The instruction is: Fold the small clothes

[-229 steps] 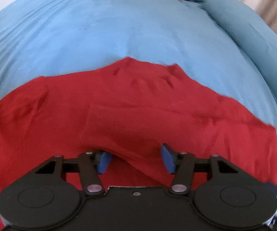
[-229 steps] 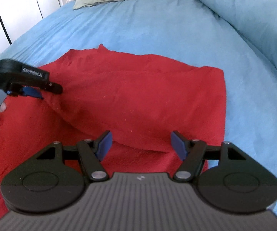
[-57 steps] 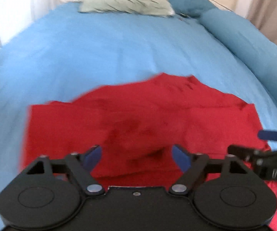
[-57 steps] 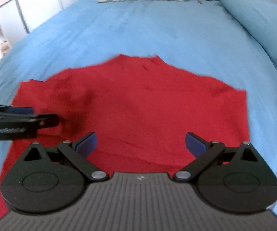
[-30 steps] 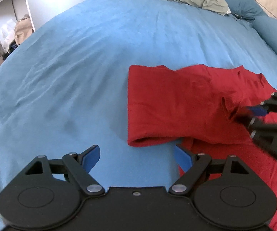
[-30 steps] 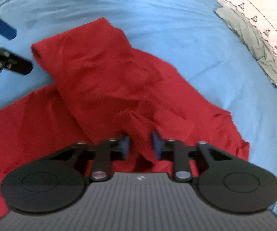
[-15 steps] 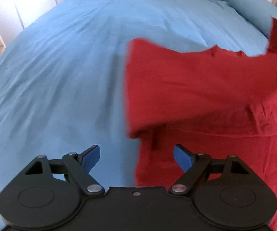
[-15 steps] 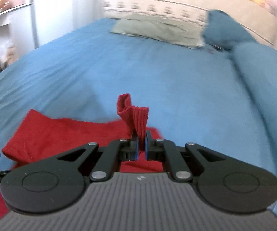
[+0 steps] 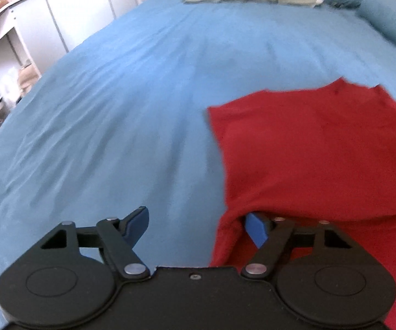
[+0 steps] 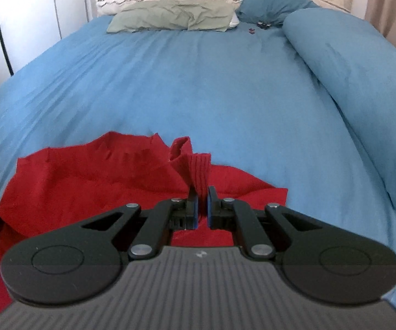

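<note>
Right gripper (image 10: 202, 209) pinches the red garment's (image 9: 321, 148) ribbed cuff (image 10: 198, 169); left gripper (image 9: 198, 227), jaws narrowing, straddles its left edge on the bed (image 9: 115, 110).

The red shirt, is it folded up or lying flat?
Partly folded. The red shirt has one layer lapped over another, and the right gripper pinches its ribbed cuff up.

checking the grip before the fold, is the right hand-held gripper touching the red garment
Touching. The right wrist view shows the right hand-held gripper with its blue pads closed on a ribbed cuff of the red garment, which sticks up from between them.
</note>
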{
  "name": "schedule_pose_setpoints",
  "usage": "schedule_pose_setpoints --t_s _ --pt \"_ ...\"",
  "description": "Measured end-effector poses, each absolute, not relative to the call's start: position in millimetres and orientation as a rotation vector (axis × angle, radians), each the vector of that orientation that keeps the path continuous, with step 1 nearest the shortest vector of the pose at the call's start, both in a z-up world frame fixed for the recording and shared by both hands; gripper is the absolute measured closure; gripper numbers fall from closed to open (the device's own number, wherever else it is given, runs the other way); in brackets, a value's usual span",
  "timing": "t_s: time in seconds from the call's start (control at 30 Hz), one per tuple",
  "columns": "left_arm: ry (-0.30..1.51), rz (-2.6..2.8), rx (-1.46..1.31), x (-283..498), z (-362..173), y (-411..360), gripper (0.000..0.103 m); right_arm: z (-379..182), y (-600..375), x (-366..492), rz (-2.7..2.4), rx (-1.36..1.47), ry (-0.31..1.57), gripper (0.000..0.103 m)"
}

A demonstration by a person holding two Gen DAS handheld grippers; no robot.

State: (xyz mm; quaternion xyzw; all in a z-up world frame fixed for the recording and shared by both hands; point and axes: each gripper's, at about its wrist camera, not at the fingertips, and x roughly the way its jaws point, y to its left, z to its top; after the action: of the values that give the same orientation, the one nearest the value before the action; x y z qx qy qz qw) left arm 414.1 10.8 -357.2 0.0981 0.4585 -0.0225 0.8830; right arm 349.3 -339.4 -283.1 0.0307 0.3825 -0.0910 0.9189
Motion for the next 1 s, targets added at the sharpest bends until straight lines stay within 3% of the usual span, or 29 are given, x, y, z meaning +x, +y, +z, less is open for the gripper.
schedule_pose_setpoints --t_s 0.2,0.4,0.47,0.53,0.6,0.73,1.0 --pt "0.964 -0.005 0.163 406.4 -363.3 29.5 0.025 -302.2 -361.4 327.9 -0.259 0.098 0.829 0.082" --pt "0.985 0.035 0.122 394.3 -365.8 36.5 0.025 -366.9 -374.9 310.1 -0.268 0.155 0.943 0.081" --pt "1.002 0.05 0.148 390.4 -358.5 32.6 0.025 -371.8 -376.0 302.8 -0.29 0.168 0.939 0.071" --pt "1.013 0.058 0.166 387.9 -347.3 30.1 0.026 -367.8 -377.3 295.5 -0.357 0.159 0.94 0.033" --pt "0.971 0.007 0.169 380.1 -323.4 24.4 0.026 -355.8 -377.2 284.4 -0.401 0.132 0.9 0.023" --pt "0.876 -0.208 0.186 384.5 -289.6 -1.8 0.019 -335.7 -371.9 274.5 -0.28 0.159 0.827 0.009" --pt "0.839 -0.352 0.216 462.2 -337.4 -41.1 0.019 -364.9 -341.5 299.3 -0.104 0.153 0.786 0.009"
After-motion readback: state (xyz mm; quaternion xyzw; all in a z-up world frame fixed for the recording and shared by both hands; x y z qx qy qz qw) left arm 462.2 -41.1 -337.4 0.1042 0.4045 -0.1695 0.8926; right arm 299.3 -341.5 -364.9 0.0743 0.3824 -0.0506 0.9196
